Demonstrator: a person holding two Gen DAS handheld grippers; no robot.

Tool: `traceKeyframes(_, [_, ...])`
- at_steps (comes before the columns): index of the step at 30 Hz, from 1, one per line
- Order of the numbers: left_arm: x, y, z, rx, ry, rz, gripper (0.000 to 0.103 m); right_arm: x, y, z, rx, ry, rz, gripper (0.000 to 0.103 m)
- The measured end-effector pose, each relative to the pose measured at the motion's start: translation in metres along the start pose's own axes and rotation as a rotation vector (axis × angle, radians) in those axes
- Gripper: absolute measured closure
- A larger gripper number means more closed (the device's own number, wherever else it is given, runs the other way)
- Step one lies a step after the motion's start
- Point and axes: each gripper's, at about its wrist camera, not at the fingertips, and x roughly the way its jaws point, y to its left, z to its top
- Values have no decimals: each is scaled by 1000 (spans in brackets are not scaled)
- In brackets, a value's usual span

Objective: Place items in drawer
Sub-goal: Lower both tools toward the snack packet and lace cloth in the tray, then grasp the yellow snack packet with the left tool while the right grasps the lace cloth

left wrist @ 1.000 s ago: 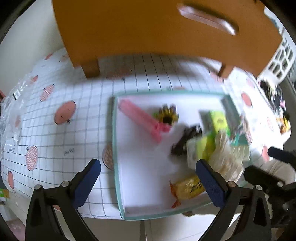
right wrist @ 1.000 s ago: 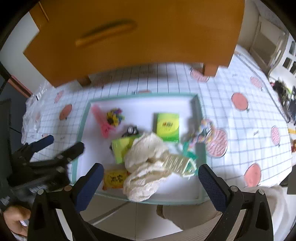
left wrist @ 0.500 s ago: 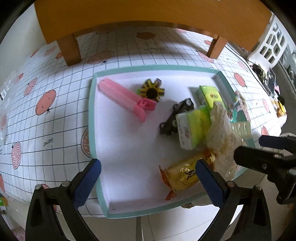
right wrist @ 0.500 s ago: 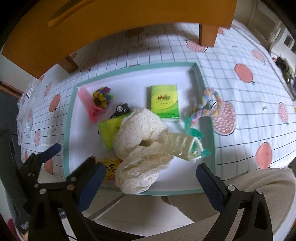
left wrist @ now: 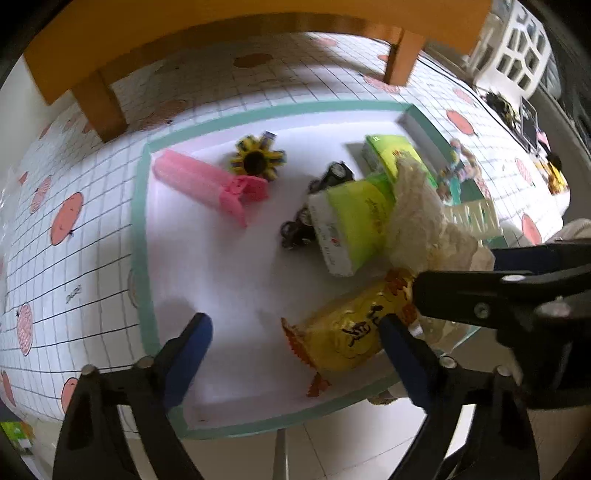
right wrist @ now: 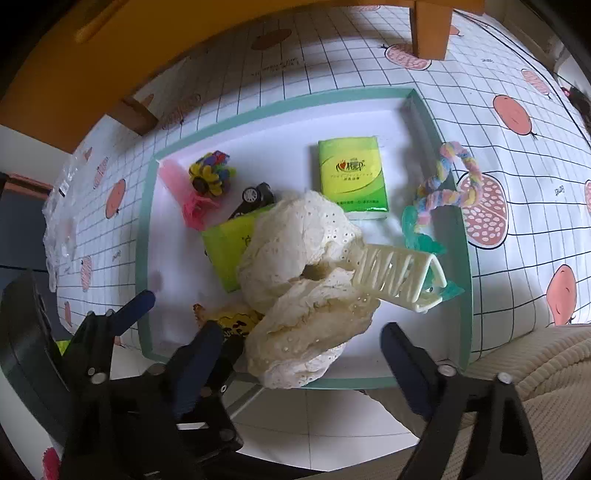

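A white tray with a teal rim [left wrist: 142, 229] [right wrist: 144, 221] holds the items. My left gripper [left wrist: 295, 332] hangs low over its near side with its jaws closing. A yellow snack packet [left wrist: 347, 332] lies between them by the right finger, unpinched. My right gripper [right wrist: 301, 332] is closing around the near end of a cream lace cloth [right wrist: 295, 258], without pressing it. Also in the tray are a pink clip [left wrist: 207, 184], a sunflower toy [left wrist: 256, 158], a black toy car [left wrist: 317, 199], two green tissue packs [right wrist: 351, 177] [left wrist: 354, 225] and a cream claw clip [right wrist: 399, 277].
An orange wooden drawer unit [left wrist: 221, 26] [right wrist: 74, 66] stands on legs behind the tray. A pastel braided rope [right wrist: 450, 184] drapes over the tray's right rim. The tablecloth [left wrist: 74, 258] is gridded with fruit prints. A person's cream sleeve [right wrist: 546, 362] is at lower right. Tiled floor lies below the table edge.
Both grippers have sunk toward the tray, and their jaws have narrowed. The drawer unit has slid toward the top of both views. The tray's items look larger and nearer.
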Motion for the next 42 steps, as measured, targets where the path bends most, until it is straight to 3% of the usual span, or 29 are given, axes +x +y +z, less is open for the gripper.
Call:
traceKeyframes(5, [0,-10,0,47,-11,5,12,5,1,-1,4,17,-2,29])
traceKeyframes(10, [3,-24,2,103,-17,20,12,10,-6,-1,37,37,18,51])
traceKeyframes(20, [2,-28,3,130,-21,-11,26,11,-13,-3,93,32,20,75])
traceKeyframes(24, [1,-29,3,133,-26,-11,27,13,-16,-3,116,31,24,79])
traceKeyframes(36, [8,-34,-5,148,3,34,29,13,-25,-2,154,35,39,80])
traceKeyframes(39, [6,-35,-5,145,-7,34,36,14,-25,-1,155,36,40,80])
traceKeyframes(41, [4,-38,-5,156,-18,28,52,15,-29,-2,158,34,43,80])
traceKeyframes(42, [4,-40,-5,160,-17,22,53,14,-30,-2,159,33,45,80])
